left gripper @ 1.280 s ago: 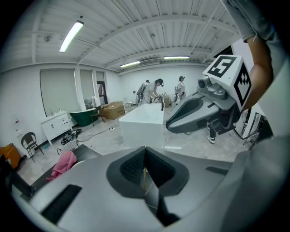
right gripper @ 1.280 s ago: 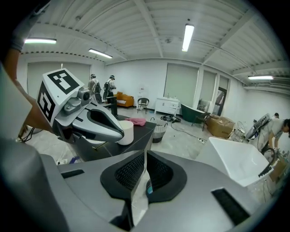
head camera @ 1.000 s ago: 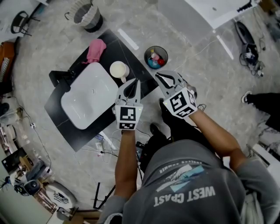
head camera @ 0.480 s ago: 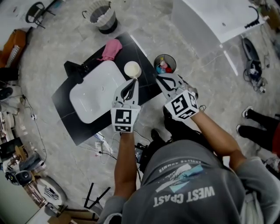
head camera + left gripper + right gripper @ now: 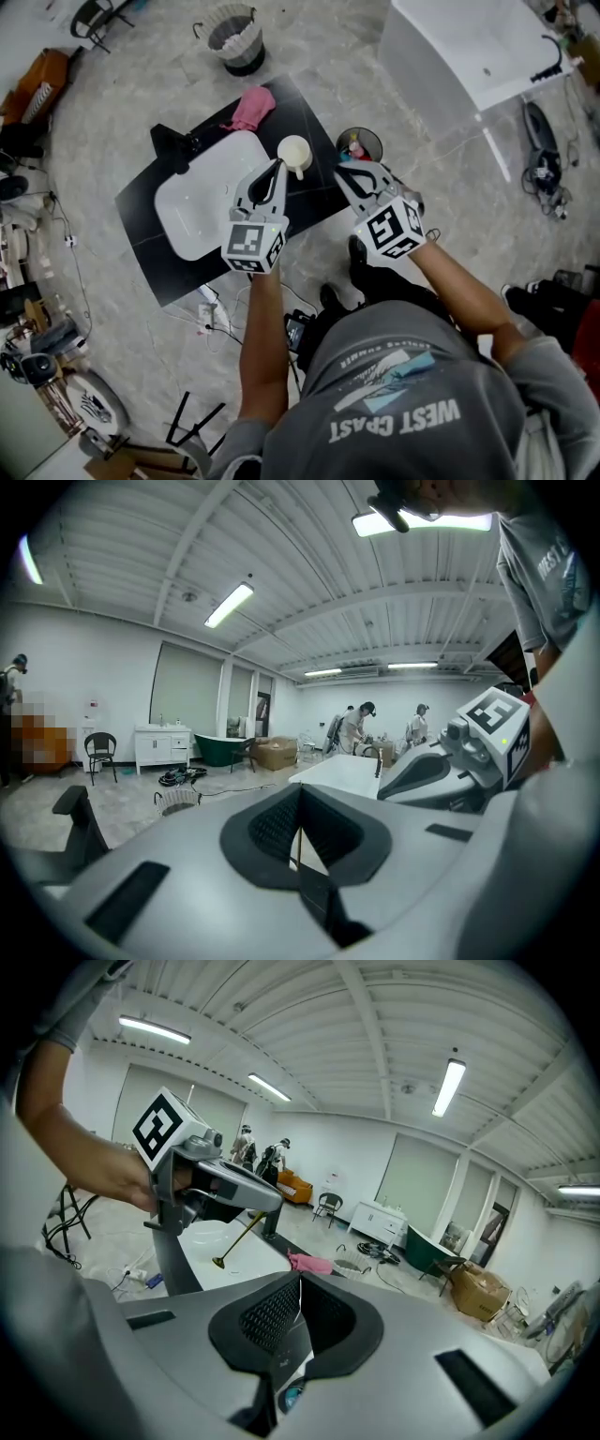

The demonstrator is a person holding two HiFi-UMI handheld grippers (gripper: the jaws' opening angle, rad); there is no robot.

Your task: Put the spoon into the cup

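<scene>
A cream cup (image 5: 294, 153) stands on the black table (image 5: 155, 248) beside the white basin (image 5: 202, 202). My left gripper (image 5: 278, 166) hovers just short of the cup, jaws closed. In the right gripper view a thin golden spoon (image 5: 234, 1239) hangs bowl-down from the left gripper (image 5: 277, 1202), over the basin. In the left gripper view its handle (image 5: 298, 844) shows as a gold line between the pads. My right gripper (image 5: 343, 170) is off the table's right edge, shut with nothing in it; its pads (image 5: 281, 1312) meet.
A pink cloth (image 5: 251, 108) lies at the table's far end. A dark bin (image 5: 359, 145) with colourful items stands on the floor right of the cup. A woven basket (image 5: 234, 37) and a white tub (image 5: 469, 47) sit farther off. Cables lie near my feet.
Both grippers have lifted. The left gripper, still closed on the spoon, has shifted from the cup's right side to its near-left side in the head view.
</scene>
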